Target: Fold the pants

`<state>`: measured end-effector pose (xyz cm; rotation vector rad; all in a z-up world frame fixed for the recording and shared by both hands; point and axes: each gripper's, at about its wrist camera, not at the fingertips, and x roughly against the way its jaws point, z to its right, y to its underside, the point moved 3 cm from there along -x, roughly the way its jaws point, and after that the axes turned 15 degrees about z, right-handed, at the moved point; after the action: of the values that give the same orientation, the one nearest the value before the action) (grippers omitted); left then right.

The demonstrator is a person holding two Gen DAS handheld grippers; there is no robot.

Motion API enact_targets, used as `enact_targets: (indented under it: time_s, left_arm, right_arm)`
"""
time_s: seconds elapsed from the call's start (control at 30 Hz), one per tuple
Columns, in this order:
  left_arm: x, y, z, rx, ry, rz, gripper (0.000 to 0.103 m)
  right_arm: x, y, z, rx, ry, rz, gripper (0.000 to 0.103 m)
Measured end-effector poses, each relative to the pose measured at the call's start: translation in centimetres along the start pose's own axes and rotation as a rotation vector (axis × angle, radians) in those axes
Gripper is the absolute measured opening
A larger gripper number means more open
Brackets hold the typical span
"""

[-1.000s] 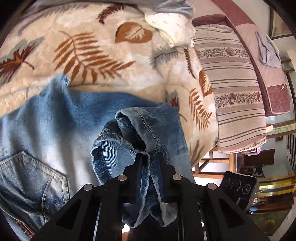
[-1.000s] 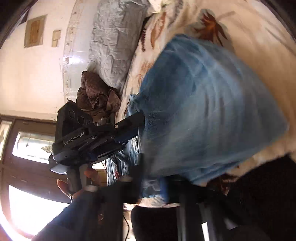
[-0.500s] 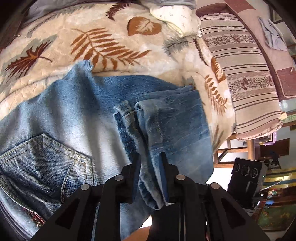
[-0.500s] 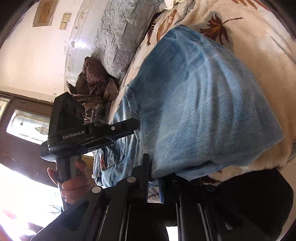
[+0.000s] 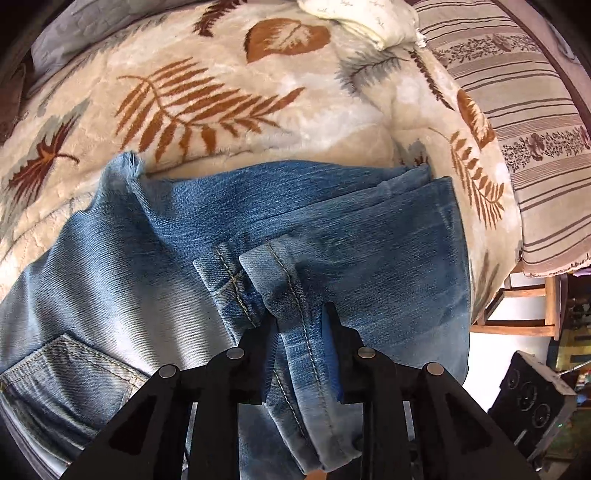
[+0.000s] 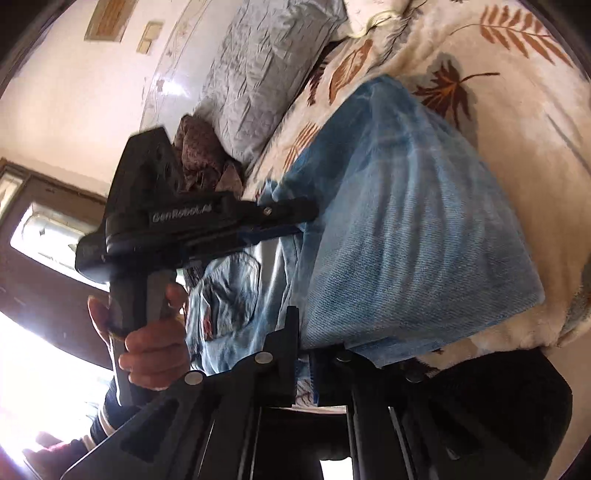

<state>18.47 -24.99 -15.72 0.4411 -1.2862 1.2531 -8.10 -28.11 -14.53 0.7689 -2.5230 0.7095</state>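
Note:
Blue denim jeans (image 5: 332,206) lie on a leaf-patterned blanket (image 5: 221,110), with the legs folded over the seat part and its back pocket (image 5: 66,373). My left gripper (image 5: 299,325) has its jaws a little apart around the two leg hems (image 5: 273,280), which rest on the folded denim. In the right wrist view the folded jeans (image 6: 406,229) show as a thick blue slab. My right gripper (image 6: 321,332) holds the near edge of the fold between its jaws. The left gripper (image 6: 184,229), held by a hand, shows there too.
A striped cover (image 5: 517,110) hangs over the bed's right side, with a white pillow (image 5: 354,18) at the top. A grey pillow (image 6: 258,74) and brown crumpled cloth (image 6: 203,155) lie by the wall. A wooden frame (image 5: 524,314) stands beyond the bed edge.
The leg ends were carried over and laid flat on the seat of the jeans. The left jaws have widened around the hems. The right gripper's jaws have spread slightly.

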Motion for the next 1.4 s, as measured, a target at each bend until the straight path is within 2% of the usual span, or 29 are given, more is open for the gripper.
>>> enact_targets:
  time_s: [0.07, 0.17, 0.23, 0.3, 0.37, 0.47, 0.53, 0.67, 0.77, 0.8, 0.97, 1.07, 1.2, 1.27, 1.4]
  left_arm:
    - [0.5, -0.2, -0.1, 0.031, 0.028, -0.001, 0.023]
    - [2.3, -0.1, -0.5, 0.017, 0.084, 0.011, 0.024]
    - [3.9, 0.1, -1.5, 0.007, 0.091, 0.018, 0.024]
    - [6.2, 0.2, -3.5, 0.035, 0.095, 0.056, 0.025]
    - [9.4, 0.2, -6.3, 0.074, 0.089, 0.106, 0.028]
    - [13.7, 0.5, -11.5, 0.127, 0.03, 0.174, 0.039]
    - [16.0, 1.3, -15.0, 0.173, -0.001, 0.206, 0.044]
    - [20.3, 4.2, -21.6, 0.297, 0.016, 0.259, 0.052]
    - [21.7, 6.5, -25.7, 0.381, 0.054, 0.281, 0.053]
    - [21.8, 7.2, -26.9, 0.408, 0.074, 0.283, 0.053]
    - [20.0, 9.6, -31.9, 0.531, 0.211, 0.28, 0.053]
    - [18.0, 9.8, -33.5, 0.578, 0.264, 0.272, 0.054]
    - [16.0, 9.7, -34.7, 0.627, 0.33, 0.27, 0.056]
    - [15.3, 9.6, -35.0, 0.64, 0.34, 0.269, 0.062]
    - [14.0, 9.4, -35.2, 0.642, 0.341, 0.269, 0.065]
  right_arm:
    - [-1.0, 0.6, 1.0, -0.024, 0.028, -0.035, 0.005]
    - [0.3, 0.3, 0.7, -0.065, -0.022, -0.024, 0.01]
    - [1.7, 0.4, -0.1, -0.02, -0.035, -0.04, 0.027]
    - [3.1, 0.6, -1.0, 0.047, -0.024, -0.025, 0.035]
    - [3.6, 0.9, -2.0, 0.118, -0.003, -0.027, 0.035]
    - [2.7, 1.7, -4.4, 0.249, 0.004, -0.035, 0.037]
    - [1.0, 2.8, -6.7, 0.342, -0.006, -0.055, 0.047]
    - [-3.0, 6.7, -13.2, 0.608, -0.052, -0.122, 0.053]
    - [-5.5, 10.6, -17.9, 0.853, -0.065, -0.108, 0.062]
    - [-6.4, 12.0, -19.3, 0.94, -0.057, -0.099, 0.067]
    - [-10.9, 18.6, -23.1, 1.318, 0.018, -0.07, 0.068]
    - [-12.9, 20.9, -22.8, 1.45, 0.091, -0.064, 0.068]
    - [-14.4, 23.2, -22.5, 1.596, 0.147, -0.04, 0.07]
    - [-15.1, 24.2, -22.3, 1.665, 0.17, -0.031, 0.072]
    - [-16.2, 25.1, -21.9, 1.721, 0.206, -0.018, 0.073]
